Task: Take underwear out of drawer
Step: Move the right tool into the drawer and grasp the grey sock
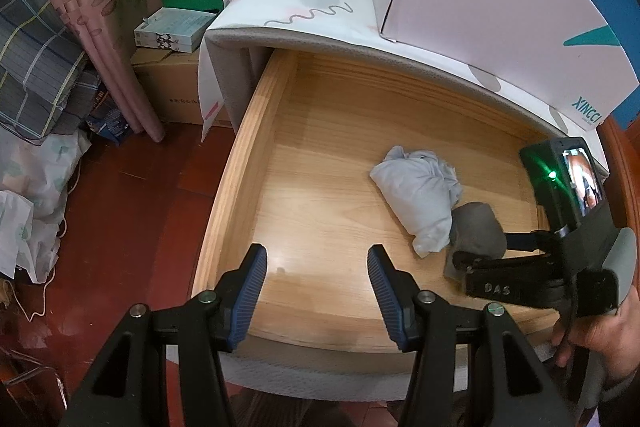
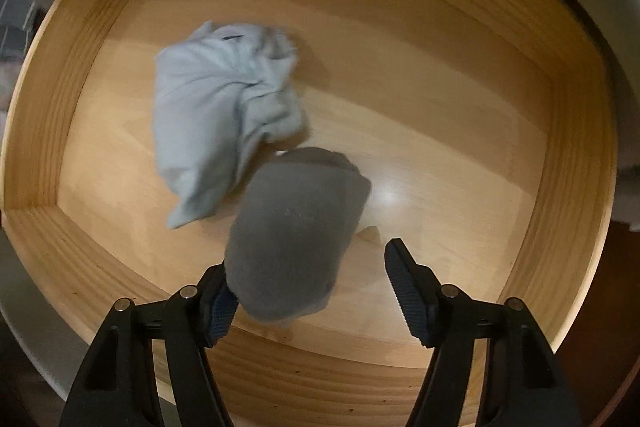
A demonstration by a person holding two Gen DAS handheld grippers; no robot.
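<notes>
from my left wrist: my left gripper (image 1: pixel 317 269) hangs over the near part of the open wooden drawer (image 1: pixel 240 163), jaws apart with nothing between them. the pale blue underwear (image 1: pixel 416 195) lies bunched on the drawer floor, with the dark grey underwear (image 1: pixel 476 231) touching it. my right gripper (image 1: pixel 480 251) reaches down onto the grey piece.

from my right wrist: my right gripper (image 2: pixel 310 291) has its jaws apart. the dark grey underwear (image 2: pixel 296 227) lies against the left pad, clear of the right one. the pale blue underwear (image 2: pixel 216 115) lies just beyond.
</notes>
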